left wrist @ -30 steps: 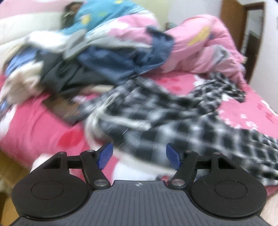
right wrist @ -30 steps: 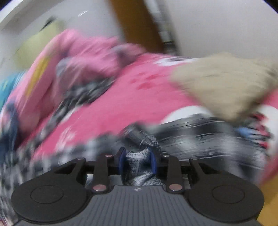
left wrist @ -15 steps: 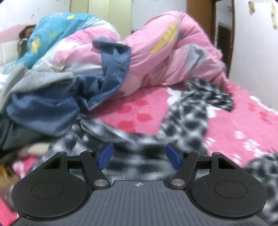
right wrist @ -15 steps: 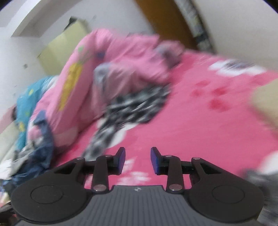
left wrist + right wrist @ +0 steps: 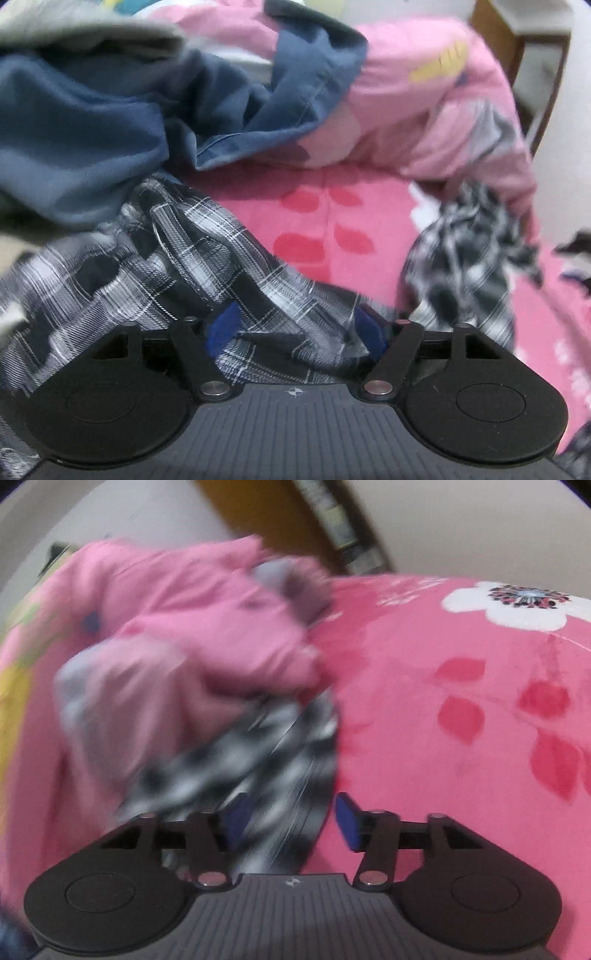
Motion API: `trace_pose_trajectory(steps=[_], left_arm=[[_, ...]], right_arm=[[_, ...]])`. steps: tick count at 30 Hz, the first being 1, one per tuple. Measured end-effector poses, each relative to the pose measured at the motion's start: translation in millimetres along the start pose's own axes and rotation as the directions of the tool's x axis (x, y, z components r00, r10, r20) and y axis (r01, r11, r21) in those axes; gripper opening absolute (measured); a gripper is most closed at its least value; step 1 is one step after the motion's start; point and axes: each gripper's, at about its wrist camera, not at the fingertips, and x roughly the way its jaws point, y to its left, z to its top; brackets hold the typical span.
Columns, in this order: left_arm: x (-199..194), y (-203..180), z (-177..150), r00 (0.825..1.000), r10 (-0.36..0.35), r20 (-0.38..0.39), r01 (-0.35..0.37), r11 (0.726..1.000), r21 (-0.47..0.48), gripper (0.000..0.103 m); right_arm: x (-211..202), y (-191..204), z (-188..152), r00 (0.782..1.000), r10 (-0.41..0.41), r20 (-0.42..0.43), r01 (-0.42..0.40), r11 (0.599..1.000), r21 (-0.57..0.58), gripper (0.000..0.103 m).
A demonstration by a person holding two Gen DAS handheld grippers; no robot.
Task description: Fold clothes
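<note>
Presently, the black-and-white plaid garment is seen spread in folds across the bed, its near part bunched up against the front of the left gripper. The jaws of that gripper have just been opening further and are held spread wide – plaid cloth lies between them, loosely gathered, and neither of the blue pads can be said to press on it. A second stretch of the same checked fabric is seen off to the right, crumpled near the foot of a pink quilt. A dark blue garment is heaped behind the plaid one, partly over it at the left, with a grey piece of cloth lying on top of the heap.

In the right wrist view the right gripper is shown with its jaws parted; they too have just been opening. Blurred plaid cloth is seen running under and between the fingers on the left side, close to the left pad, while the right pad stands clear of it over the pink bedsheet – no pinch is visible. The sheet is printed with red leaves and a white flower. The pink quilt is piled at the left, and a wooden door frame is visible beyond it against a pale wall.
</note>
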Motion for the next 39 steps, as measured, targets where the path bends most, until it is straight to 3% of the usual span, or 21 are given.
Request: trace_pose_trajectory(steps=[3, 5, 6, 7, 9, 13, 15, 19, 24, 28, 30, 31, 32, 33, 34, 35, 37, 39], left_arm=[[-3.0, 8.6, -1.8, 0.998, -0.056, 0.025, 0.057, 0.997, -0.051, 0.083], [-5.0, 14.3, -2.9, 0.995, -0.091, 0.043, 0.095, 0.992, -0.085, 0.085], [-5.3, 16.3, -2.8, 0.994, -0.102, 0.049, 0.106, 0.99, -0.097, 0.085], [-5.4, 18.0, -2.6, 0.992, -0.11, 0.054, 0.115, 0.987, -0.108, 0.085], [-2.1, 16.6, -2.5, 0.992, -0.109, 0.056, 0.114, 0.988, -0.106, 0.085], [-1.5, 18.7, -2.2, 0.992, -0.114, 0.06, 0.12, 0.986, -0.114, 0.085], [-1.9, 21.2, -1.8, 0.99, -0.122, 0.068, 0.13, 0.983, -0.131, 0.085], [-3.5, 28.7, -1.3, 0.986, -0.141, 0.091, 0.156, 0.971, -0.181, 0.084], [-4.6, 32.7, -1.2, 0.984, -0.146, 0.107, 0.165, 0.964, -0.208, 0.082], [-4.6, 33.8, -0.8, 0.983, -0.149, 0.109, 0.169, 0.962, -0.216, 0.082], [-4.6, 34.3, -0.6, 0.982, -0.15, 0.11, 0.172, 0.96, -0.22, 0.082], [-4.6, 34.6, -0.5, 0.982, -0.151, 0.111, 0.173, 0.96, -0.222, 0.082], [-4.6, 34.9, -0.4, 0.982, -0.152, 0.111, 0.174, 0.959, -0.224, 0.082], [-4.6, 35.1, -0.3, 0.982, -0.153, 0.112, 0.175, 0.958, -0.227, 0.082], [-4.6, 35.4, -0.2, 0.982, -0.153, 0.112, 0.176, 0.958, -0.229, 0.082], [-4.6, 35.8, -0.2, 0.981, -0.155, 0.113, 0.178, 0.957, -0.231, 0.082], [-4.9, 36.3, 0.3, 0.981, -0.156, 0.116, 0.18, 0.955, -0.236, 0.081], [-8.5, 38.4, 1.9, 0.98, -0.144, 0.138, 0.177, 0.948, -0.265, 0.081]], right_arm=[[41.3, -17.6, 0.4, 1.0, 0.023, -0.003, -0.022, 0.99, 0.139, 0.054], [49.4, -10.2, -4.1, 0.999, 0.025, 0.027, -0.027, 0.996, 0.089, 0.041], [50.8, -6.5, -6.8, 0.999, 0.036, 0.02, -0.037, 0.997, 0.067, 0.012], [51.7, -3.2, -9.5, 0.999, 0.051, 0.004, -0.052, 0.997, 0.05, 0.006], [42.9, 2.0, -10.7, 0.997, 0.077, 0.007, -0.078, 0.997, 0.013, 0.005], [-17.0, 10.5, 17.3, 0.984, 0.139, 0.115, -0.13, 0.988, -0.082, 0.005], [-63.3, 13.7, 44.0, 0.967, 0.167, 0.194, -0.143, 0.98, -0.135, 0.005], [-157.1, 11.0, 99.5, 0.929, 0.17, 0.328, -0.092, 0.966, -0.242, 0.005], [-226.1, -26.6, 140.2, 0.913, 0.037, 0.405, 0.08, 0.96, -0.268, 0.005], [-226.2, -86.5, 143.4, 0.908, -0.16, 0.386, 0.256, 0.943, -0.211, 0.005], [-199.0, -125.9, 137.9, 0.918, -0.312, 0.244, 0.359, 0.916, -0.179, 0.007], [-184.2, -146.1, 134.8, 0.908, -0.386, 0.162, 0.411, 0.896, -0.169, 0.009], [-169.4, -166.3, 131.8, 0.887, -0.455, 0.077, 0.461, 0.872, -0.164, 0.016], [-159.3, -182.6, 126.1, 0.849, -0.528, 0.014, 0.523, 0.838, -0.158, 0.023], [-157.7, -191.6, 120.5, 0.826, -0.564, -0.01, 0.557, 0.818, -0.145, 0.023], [-158.4, -198.5, 115.2, 0.809, -0.587, -0.023, 0.58, 0.804, -0.129, 0.024], [-172.4, -197.7, 108.4, 0.826, -0.563, 0.004, 0.561, 0.823, -0.095, 0.037], [-187.5, -184.5, 109.0, 0.847, -0.531, 0.032, 0.532, 0.845, -0.053, 0.041]])
